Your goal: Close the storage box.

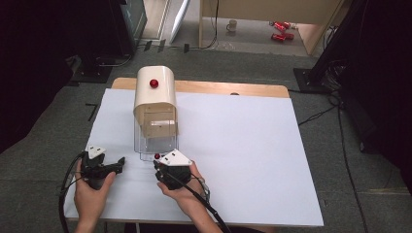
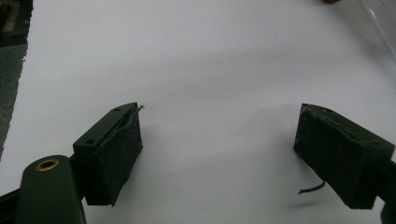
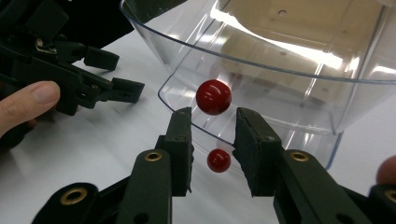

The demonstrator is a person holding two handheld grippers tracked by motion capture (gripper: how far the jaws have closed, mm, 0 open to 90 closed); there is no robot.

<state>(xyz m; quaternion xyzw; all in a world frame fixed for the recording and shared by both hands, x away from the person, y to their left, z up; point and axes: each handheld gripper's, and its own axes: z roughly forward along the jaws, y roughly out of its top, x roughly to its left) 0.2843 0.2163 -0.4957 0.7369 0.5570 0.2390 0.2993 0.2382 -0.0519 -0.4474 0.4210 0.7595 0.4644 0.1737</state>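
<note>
No readable text, label, brand, number or sign appears on anything in the high view or either gripper view.

Lab-like room: grey carpet (image 1: 43,160), floor cables (image 1: 340,145), white-covered table (image 1: 243,145).

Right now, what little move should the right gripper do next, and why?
Probably ease forward and close. The right gripper is open, its jaws either side of a red knob on the clear drawer. Nothing is gripped yet. The left gripper waits open over the white table.
</note>
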